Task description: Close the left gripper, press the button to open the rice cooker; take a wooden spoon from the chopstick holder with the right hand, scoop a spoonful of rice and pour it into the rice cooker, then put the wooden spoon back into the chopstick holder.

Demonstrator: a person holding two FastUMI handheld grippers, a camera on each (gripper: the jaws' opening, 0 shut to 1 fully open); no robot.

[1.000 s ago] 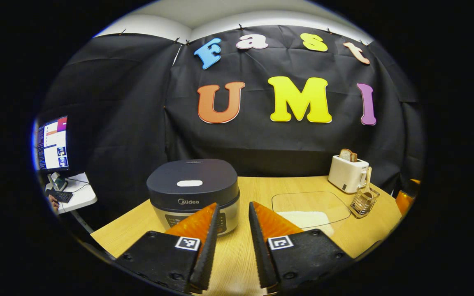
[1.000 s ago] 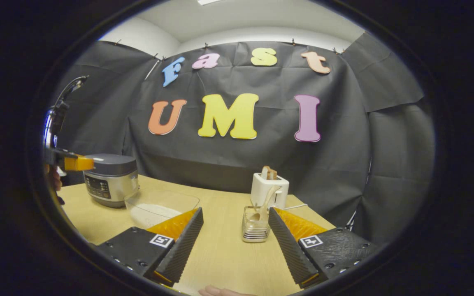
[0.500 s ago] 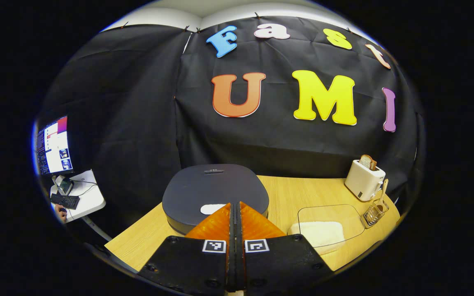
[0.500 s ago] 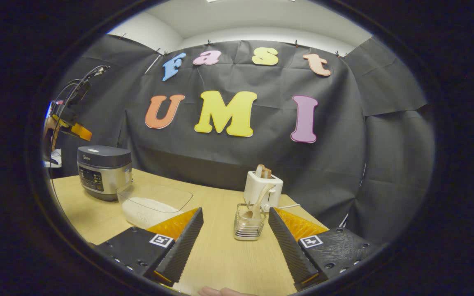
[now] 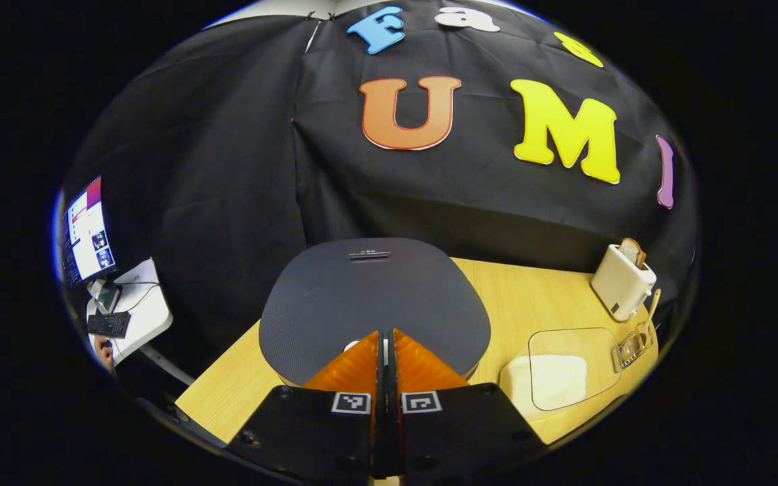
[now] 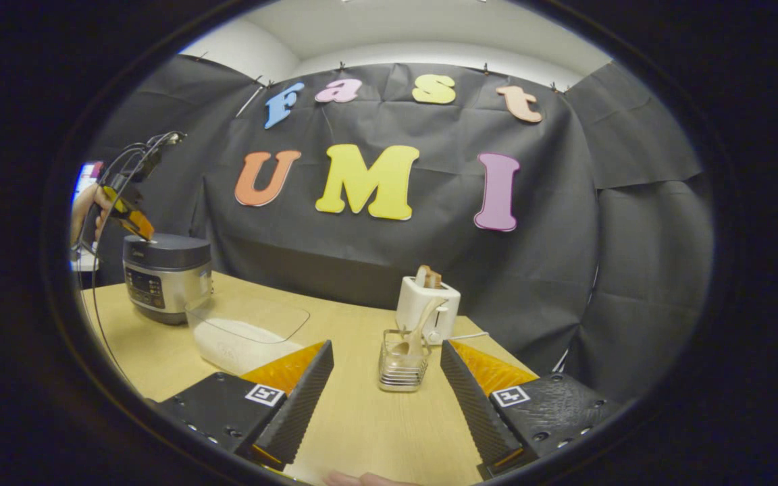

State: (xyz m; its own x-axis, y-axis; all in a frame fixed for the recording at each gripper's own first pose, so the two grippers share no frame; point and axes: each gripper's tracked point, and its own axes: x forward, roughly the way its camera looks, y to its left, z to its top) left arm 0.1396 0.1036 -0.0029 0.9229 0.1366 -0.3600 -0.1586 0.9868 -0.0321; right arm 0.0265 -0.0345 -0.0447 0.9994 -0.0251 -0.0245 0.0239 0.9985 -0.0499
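Now the left tool (image 5: 384, 337), fingers together, rests its tips on the rice cooker (image 5: 372, 297) lid's button: a firm downward press comes next. Meanwhile the right tool (image 6: 383, 378) waits, fingers apart, with the chopstick holder (image 6: 402, 368) and wooden spoon (image 6: 419, 331) just ahead between them.

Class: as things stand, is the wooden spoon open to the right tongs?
Probably yes: the right tongs are open, and the wooden spoon stands in the chopstick holder straight ahead.

Premises: a staged recording booth, not a home kitchen. Black cloth wall (image 6: 564, 223) hangs pinned below a white ceiling. Pale wooden worktop (image 6: 362, 418) carries a dark-lidded rice cooker (image 6: 166, 277) and white toaster (image 6: 427, 307). Lit computer monitor (image 5: 86, 231) stands on a white side desk (image 5: 139, 317).
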